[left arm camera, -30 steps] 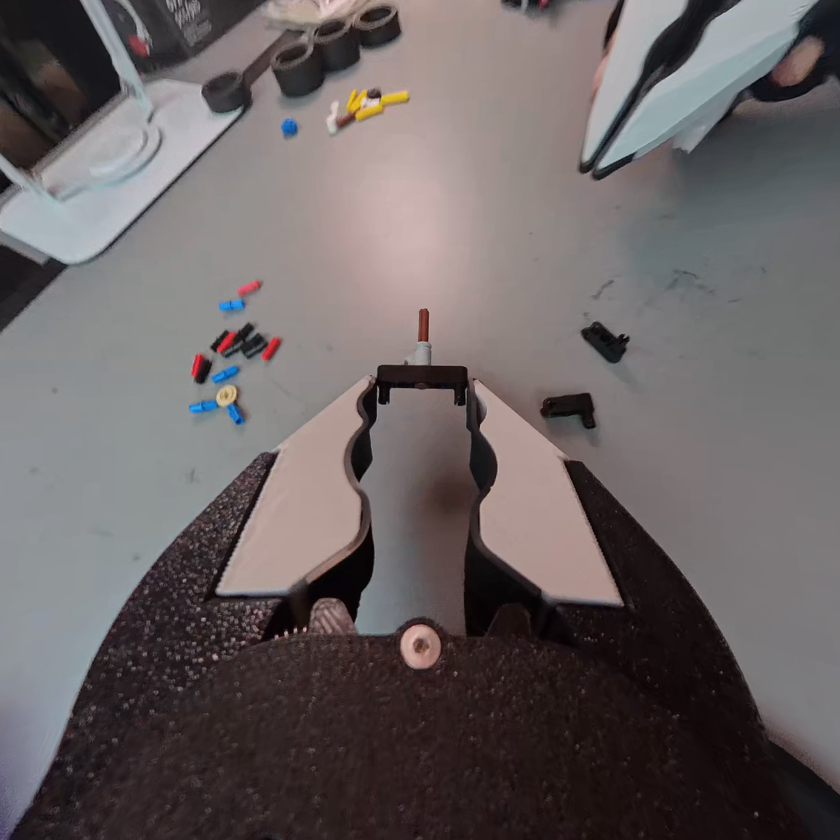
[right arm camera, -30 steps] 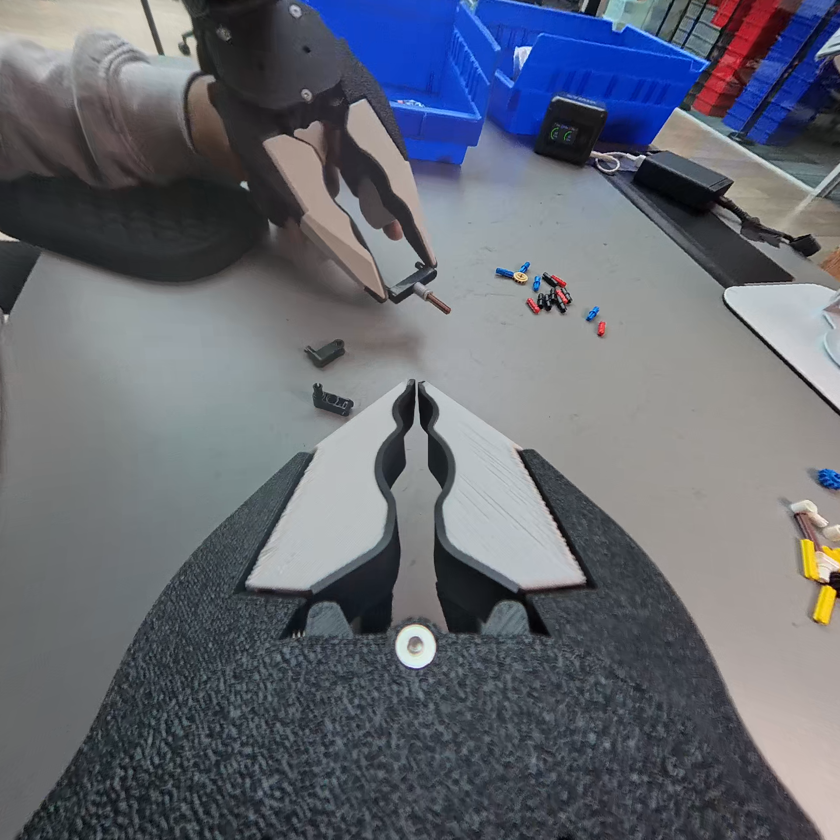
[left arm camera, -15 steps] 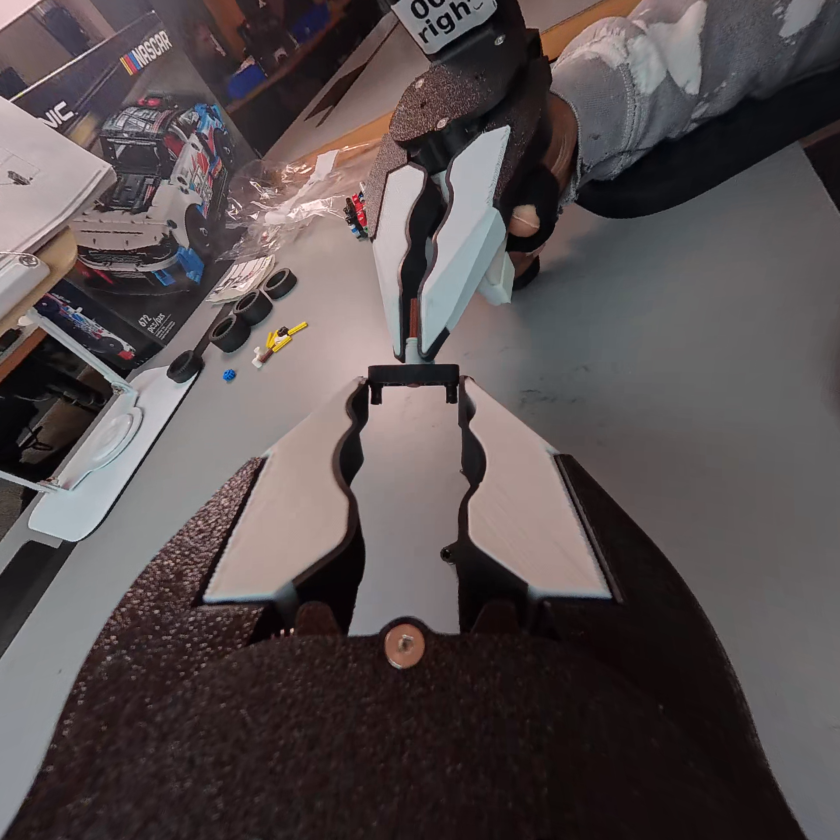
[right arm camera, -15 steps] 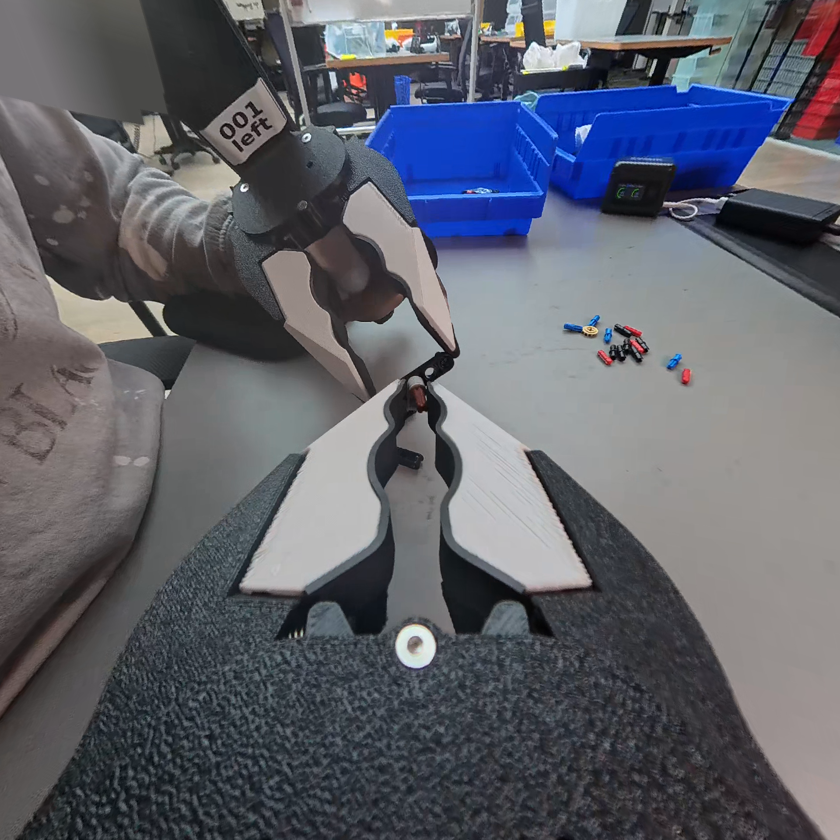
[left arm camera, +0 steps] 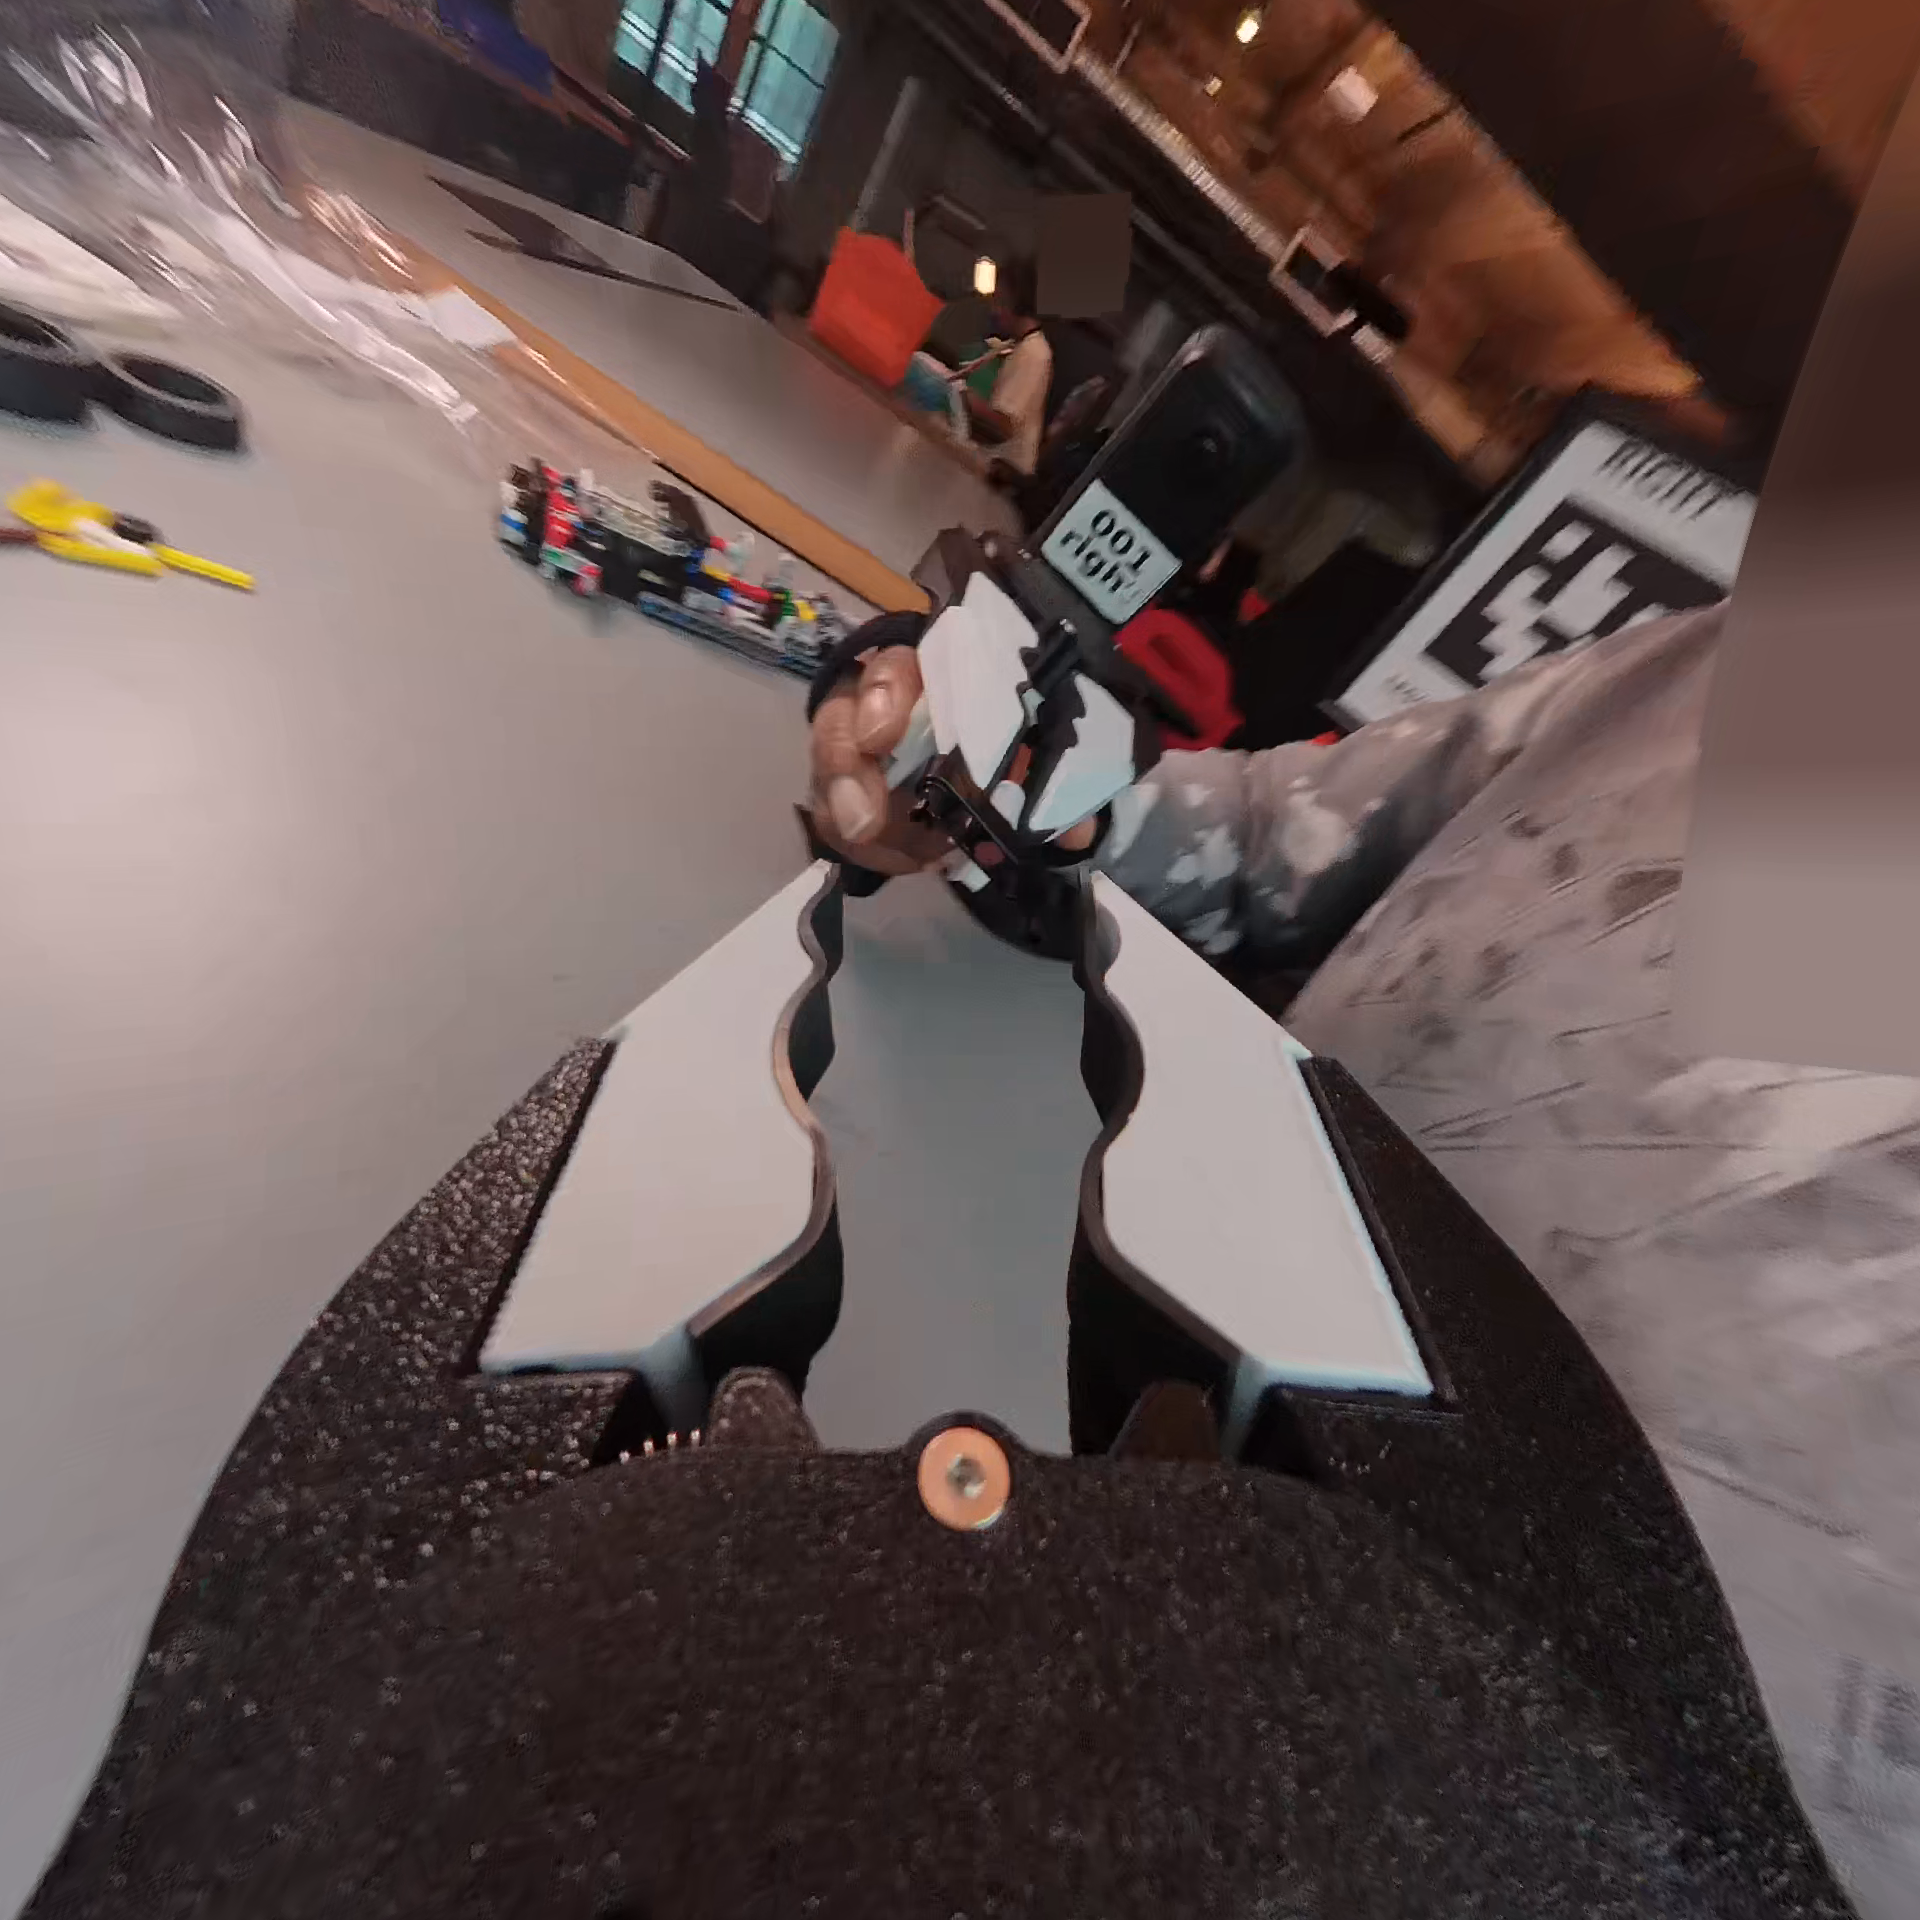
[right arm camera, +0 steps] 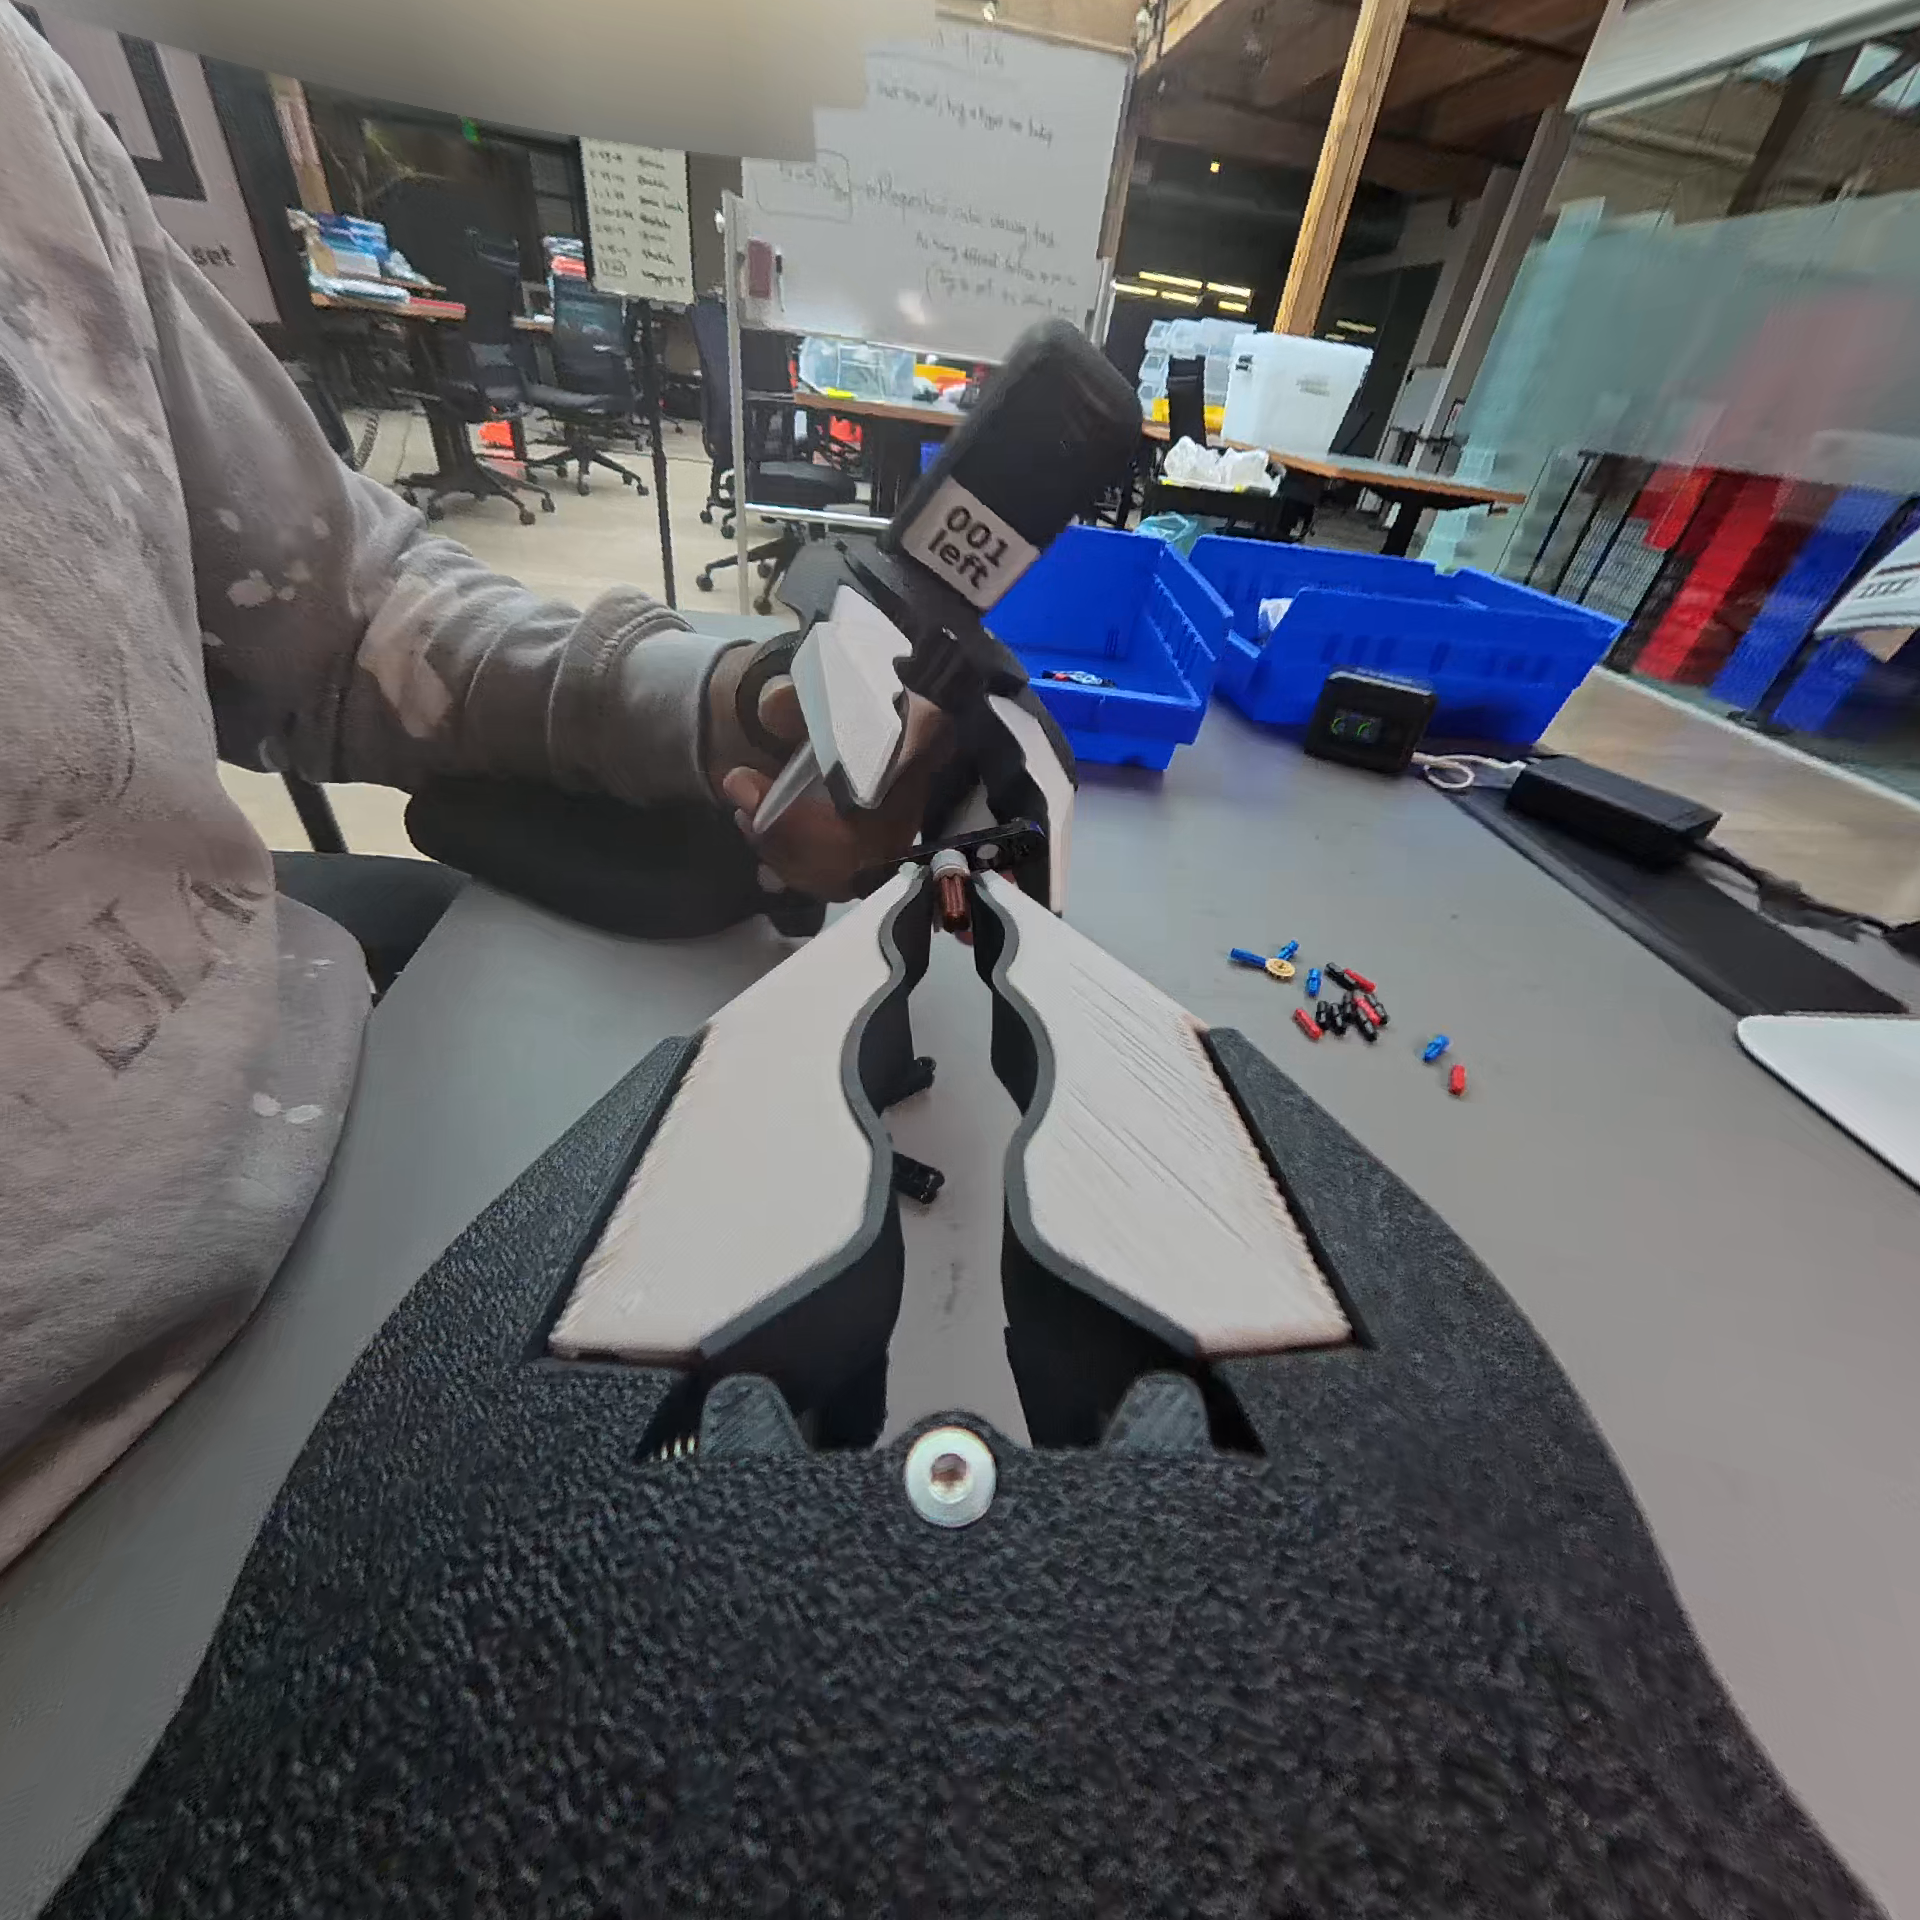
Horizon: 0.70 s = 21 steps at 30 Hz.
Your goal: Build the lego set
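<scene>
Left of my tongs, black rubber tyres (left arm camera: 171,400) lie loose near a partly built multicoloured brick chassis (left arm camera: 665,582): early days, I judge. My left tongs (left arm camera: 961,883), spread wide, clamp a slim black plastic frame (right arm camera: 997,844); my right tongs (right arm camera: 951,883), nearly closed, pinch its brown ribbed axle (right arm camera: 952,909). Small red, blue and black pins (right arm camera: 1345,1010) lie unused rightward. A white printed sticker (right arm camera: 971,545) marks each tool.

Open workshop: whiteboard (right arm camera: 935,197) standing behind the grey table (right arm camera: 1558,1195), office chairs (right arm camera: 582,405) on a pale floor (right arm camera: 582,540), wooden post (right arm camera: 1335,166), glass partition (right arm camera: 1704,343) right, ceiling lamps glowing.
</scene>
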{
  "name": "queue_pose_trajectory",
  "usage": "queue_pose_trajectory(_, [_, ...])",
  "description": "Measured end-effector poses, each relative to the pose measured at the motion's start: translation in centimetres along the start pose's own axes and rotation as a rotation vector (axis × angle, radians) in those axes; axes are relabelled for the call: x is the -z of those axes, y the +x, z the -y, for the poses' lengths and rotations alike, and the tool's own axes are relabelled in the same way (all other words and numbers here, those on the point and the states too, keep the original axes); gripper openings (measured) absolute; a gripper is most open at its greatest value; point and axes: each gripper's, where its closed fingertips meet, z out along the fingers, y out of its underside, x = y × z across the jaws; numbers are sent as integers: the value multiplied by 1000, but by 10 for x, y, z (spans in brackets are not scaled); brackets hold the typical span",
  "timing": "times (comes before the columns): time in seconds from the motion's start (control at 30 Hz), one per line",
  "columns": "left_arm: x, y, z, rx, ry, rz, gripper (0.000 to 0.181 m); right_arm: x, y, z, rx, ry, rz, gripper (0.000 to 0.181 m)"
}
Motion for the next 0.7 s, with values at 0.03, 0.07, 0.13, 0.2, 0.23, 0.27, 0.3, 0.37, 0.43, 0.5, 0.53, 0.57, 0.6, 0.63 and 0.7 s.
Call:
queue_pose_trajectory(0.03, [-3,7,4,120,18,-91,42,0,0,3,34,8,-16,6])
queue_pose_trajectory(0.07, [-7,12,8,214,40,-170,40,0,0,5,71,5,-30,6])
queue_pose_trajectory(0.13, [-13,13,14,292,57,-224,24,1,1,2,150,-28,-61,6])
queue_pose_trajectory(0.2, [-20,7,7,247,-5,-176,17,3,1,-3,216,-65,-84,6])
queue_pose_trajectory(0.23, [-22,5,5,214,-32,-155,15,4,1,-5,235,-77,-93,6])
queue_pose_trajectory(0.27, [-23,4,4,192,-55,-145,15,5,2,-7,247,-84,-100,6])
queue_pose_trajectory(0.3, [-25,3,3,173,-72,-133,12,6,2,-8,254,-91,-103,6])
queue_pose_trajectory(0.37, [-26,1,1,129,-97,-114,10,7,2,-10,260,-102,-99,6])
queue_pose_trajectory(0.43, [-26,-1,-3,102,-125,-107,10,6,0,-13,244,-111,-78,6])
queue_pose_trajectory(0.5, [-25,-5,-10,59,-165,-67,7,5,-2,-21,244,-141,-58,7])
queue_pose_trajectory(0.53, [-24,-6,-13,44,-179,-58,6,4,-4,-23,250,-148,-46,7])
queue_pose_trajectory(0.57, [-23,-5,-15,42,-186,-60,6,3,-6,-23,255,-148,-39,7])
queue_pose_trajectory(0.6, [-22,-5,-17,44,-193,-64,6,2,-8,-25,258,-154,-30,7])
queue_pose_trajectory(0.63, [-22,-5,-19,45,-199,-65,6,2,-9,-26,266,-165,-25,6])
queue_pose_trajectory(0.7, [-20,-6,-21,54,-204,-74,6,0,-10,-28,275,-175,-18,6])
